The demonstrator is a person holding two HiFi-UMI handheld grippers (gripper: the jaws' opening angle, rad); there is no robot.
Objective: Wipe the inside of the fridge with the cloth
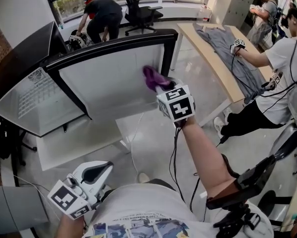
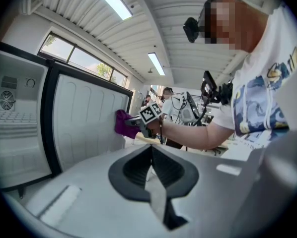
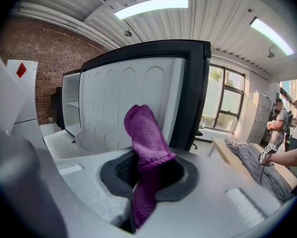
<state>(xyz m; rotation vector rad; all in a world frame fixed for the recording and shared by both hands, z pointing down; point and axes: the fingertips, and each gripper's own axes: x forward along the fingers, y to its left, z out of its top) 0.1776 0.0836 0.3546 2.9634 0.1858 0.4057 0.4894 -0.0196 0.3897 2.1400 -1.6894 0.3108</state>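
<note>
Busy office, fridge (image 1: 34,95) standing open. Right claw (image 1: 158,86) pinches the cloth (image 1: 151,77) against the door liner (image 1: 104,86); left claw (image 2: 151,170) is pressed together, empty. I'd keep it flat and sweep overlapping rows, corners too.

The head view looks steeply down from above the person's chest, along the outstretched right arm, onto the inner panel of the open fridge door (image 1: 109,86).

The left gripper view sits low by the person's torso. It faces up and forward along its own fingers (image 2: 133,168) and sees that panel from farther back, under the ceiling.

The right gripper view is nearest, close to the panel, looking past the purple cloth (image 3: 146,143).

All three views share the panel and the cloth. The head view and right gripper view also share the table (image 1: 210,58) at the right.
</note>
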